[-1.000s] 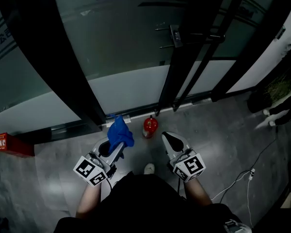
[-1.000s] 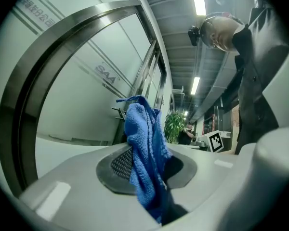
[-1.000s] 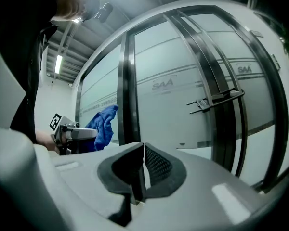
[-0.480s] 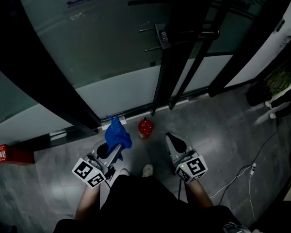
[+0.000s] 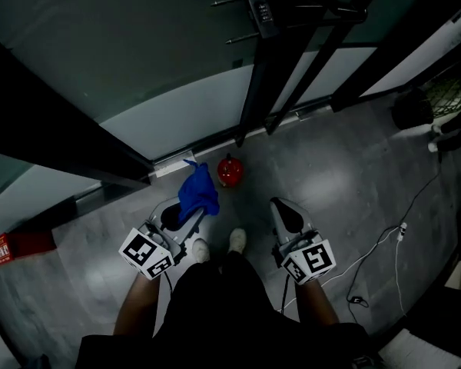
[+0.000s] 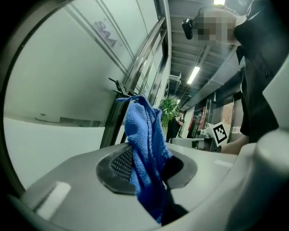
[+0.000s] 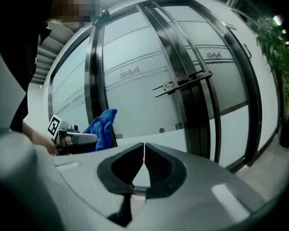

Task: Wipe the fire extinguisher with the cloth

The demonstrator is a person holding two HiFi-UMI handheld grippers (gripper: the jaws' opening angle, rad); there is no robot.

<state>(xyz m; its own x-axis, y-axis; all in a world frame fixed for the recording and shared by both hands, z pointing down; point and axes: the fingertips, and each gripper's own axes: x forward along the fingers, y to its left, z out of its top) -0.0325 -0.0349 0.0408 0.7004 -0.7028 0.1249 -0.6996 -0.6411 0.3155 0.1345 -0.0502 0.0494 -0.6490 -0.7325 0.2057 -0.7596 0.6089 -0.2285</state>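
Cloth (image 5: pixel 198 192) at the ready: the blue rag is clamped between the jaws of the left gripper (image 5: pixel 177 220), just left of the red fire extinguisher (image 5: pixel 230 171) and nearer the person. The extinguisher stands on the grey floor at the foot of the glass wall (image 5: pixel 177 106). Wiping has not begun, and rag and cylinder are apart.

To do the step well, the left gripper would best come down and forward to the extinguisher's near-left side. It should lay the loose upper fold of the cloth flat against the body rather than poke with the jaw tips, then stroke around the cylinder with light pressure. A free-standing extinguisher may tip or slide toward the glass. The right gripper (image 5: pixel 286 215), to the right of the extinguisher and about as far from it, could steady the top. Its jaws are pressed together with nothing between them, the right gripper view shows.

Both forearms reach forward from the waist. The grippers are roughly level with each other on either side of the extinguisher, jaws pointing toward the glass and marker cubes toward the person. Two pale shoes (image 5: pixel 237 239) sit between them, short of the extinguisher. A cable (image 5: pixel 384 244) trails over the floor well to the extinguisher's right.
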